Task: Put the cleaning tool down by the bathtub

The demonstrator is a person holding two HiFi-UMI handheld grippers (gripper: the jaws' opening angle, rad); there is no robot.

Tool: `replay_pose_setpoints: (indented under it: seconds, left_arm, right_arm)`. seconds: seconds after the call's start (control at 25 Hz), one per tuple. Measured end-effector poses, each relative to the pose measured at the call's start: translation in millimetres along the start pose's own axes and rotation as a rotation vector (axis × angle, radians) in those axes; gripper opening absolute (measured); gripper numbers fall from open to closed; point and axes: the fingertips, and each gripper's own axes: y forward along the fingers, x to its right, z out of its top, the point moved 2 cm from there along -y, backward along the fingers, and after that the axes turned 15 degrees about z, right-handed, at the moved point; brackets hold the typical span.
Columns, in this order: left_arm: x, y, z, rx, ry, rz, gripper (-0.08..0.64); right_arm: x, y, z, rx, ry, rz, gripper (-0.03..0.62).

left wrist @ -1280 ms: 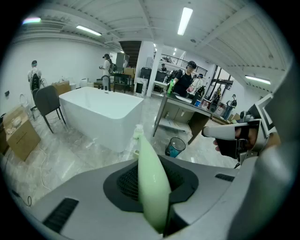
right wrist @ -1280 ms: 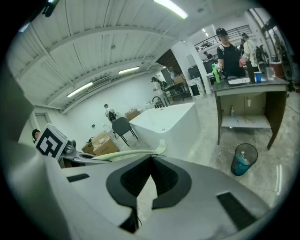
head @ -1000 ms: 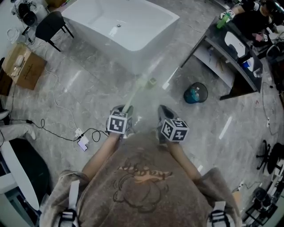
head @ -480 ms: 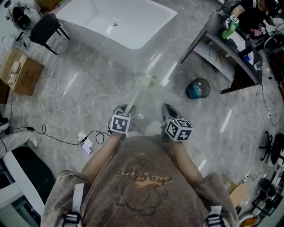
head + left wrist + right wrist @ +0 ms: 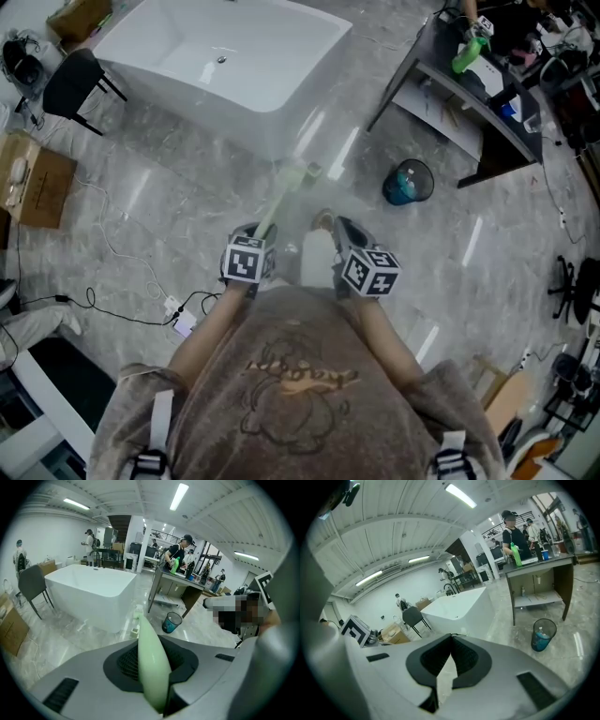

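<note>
The cleaning tool (image 5: 273,208) is a pale green long-handled brush. Its head (image 5: 294,174) hangs above the floor, short of the white bathtub (image 5: 225,66). My left gripper (image 5: 255,232) is shut on the handle (image 5: 151,660), which runs forward between the dark pads toward the bathtub (image 5: 93,592). My right gripper (image 5: 343,231) is level with the left one, a little to its right. In the right gripper view the right gripper (image 5: 450,641) is shut, its tips meeting with nothing between them, and the bathtub (image 5: 461,606) lies ahead.
A blue-lined waste bin (image 5: 409,182) stands right of the tub beside a dark desk (image 5: 469,94) where a person works. A black chair (image 5: 73,80) and a cardboard box (image 5: 30,180) are at the left. A cable and power strip (image 5: 178,317) lie on the floor by my left side.
The tub, bin and desk have shifted left and up in the head view as I moved. A pale shape now shows between the two grippers. The brush stays in the left gripper.
</note>
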Motion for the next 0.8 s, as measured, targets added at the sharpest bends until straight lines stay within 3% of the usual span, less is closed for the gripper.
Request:
replay_pose_setpoints:
  seconds: [0.4,0.8]
  left_arm:
    - [-1,38,35,-0.015,0.02,-0.021,0.083]
    - [-1,77,89,-0.04,0.028,-0.026,0.083]
  right_arm:
    - [36,34,21,-0.008,0.026,-0.014,0.0]
    - [76,69,70,-0.024,0.05,0.006,0.0]
